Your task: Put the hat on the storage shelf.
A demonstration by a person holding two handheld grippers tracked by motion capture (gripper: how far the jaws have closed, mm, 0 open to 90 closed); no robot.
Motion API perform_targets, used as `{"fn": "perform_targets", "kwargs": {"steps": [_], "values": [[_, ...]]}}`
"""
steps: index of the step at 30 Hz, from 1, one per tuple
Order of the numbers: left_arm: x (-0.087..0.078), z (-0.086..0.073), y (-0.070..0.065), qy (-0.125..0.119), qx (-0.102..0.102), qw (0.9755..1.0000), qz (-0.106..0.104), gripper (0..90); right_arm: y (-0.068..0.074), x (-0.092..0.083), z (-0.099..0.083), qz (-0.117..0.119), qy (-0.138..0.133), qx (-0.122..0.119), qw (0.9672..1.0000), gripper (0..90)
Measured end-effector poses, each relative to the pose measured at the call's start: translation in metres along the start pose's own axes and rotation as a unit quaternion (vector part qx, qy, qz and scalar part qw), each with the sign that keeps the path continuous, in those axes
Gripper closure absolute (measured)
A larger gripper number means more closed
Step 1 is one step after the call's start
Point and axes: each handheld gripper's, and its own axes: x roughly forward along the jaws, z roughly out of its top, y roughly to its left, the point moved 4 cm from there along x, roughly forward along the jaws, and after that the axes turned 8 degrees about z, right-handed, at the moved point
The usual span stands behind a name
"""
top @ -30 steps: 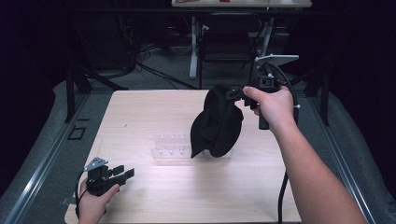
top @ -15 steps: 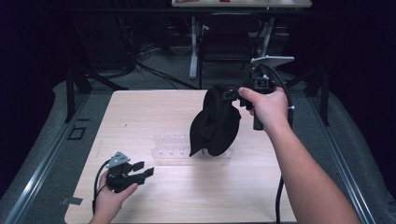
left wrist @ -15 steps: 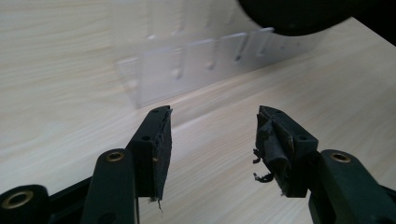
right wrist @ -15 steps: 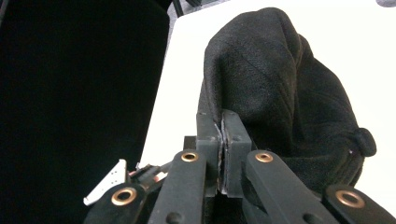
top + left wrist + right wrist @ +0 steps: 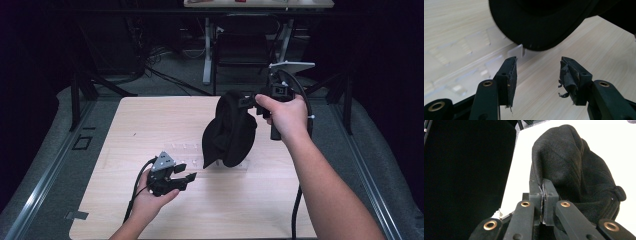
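A black cap (image 5: 230,131) hangs above the middle of the wooden table (image 5: 150,120), its brim pointing down. My right gripper (image 5: 246,101) is shut on the cap's edge; in the right gripper view the jaws pinch the black cloth of the cap (image 5: 571,170) at the right gripper (image 5: 543,195). My left gripper (image 5: 186,172) is held low at the front left, open, jaws pointing toward the cap. In the left gripper view the left gripper (image 5: 537,72) is empty, and the cap's brim (image 5: 536,27) hangs just beyond it.
A clear plastic stand (image 5: 185,155) lies flat on the table under the cap, also seen as the clear stand (image 5: 466,62) in the left gripper view. Dark floor, cables and table legs (image 5: 207,45) lie beyond the far edge.
My left gripper has moved right and forward, toward the cap's brim. The right gripper with the cap has shifted slightly left.
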Motion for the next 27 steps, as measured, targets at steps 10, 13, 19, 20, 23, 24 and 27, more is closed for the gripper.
{"fn": "perform_targets", "kwargs": {"steps": [10, 13, 19, 20, 23, 24, 27], "values": [[0.013, 0.020, -0.018, -0.007, 0.023, 0.9997, 0.008, 50.1, 0.001, 0.000, -0.001, 0.002, -0.001, 0.000, 1.0000, 88.2], [0.018, 0.025, -0.022, -0.007, 0.029, 0.9995, 0.012, 51.1, 0.001, 0.001, -0.001, 0.003, -0.001, -0.002, 1.0000, 88.2], [0.025, 0.028, -0.026, -0.001, 0.047, 0.9985, 0.027, 54.7, 0.002, 0.001, -0.002, 0.004, 0.000, -0.001, 1.0000, 88.1], [0.026, 0.028, -0.026, 0.001, 0.046, 0.9985, 0.028, 55.7, 0.002, 0.001, -0.002, 0.004, 0.000, -0.001, 1.0000, 88.2], [0.029, 0.029, -0.027, 0.003, 0.052, 0.9982, 0.029, 59.3, 0.002, 0.000, -0.002, 0.004, 0.000, -0.001, 1.0000, 88.1], [0.029, 0.029, -0.027, 0.004, 0.057, 0.9979, 0.029, 60.7, 0.002, 0.000, -0.002, 0.005, 0.000, 0.000, 1.0000, 88.1], [0.030, 0.028, -0.029, 0.006, 0.063, 0.9977, 0.024, 67.7, 0.002, 0.000, -0.003, 0.005, -0.001, -0.002, 1.0000, 88.1]]}}
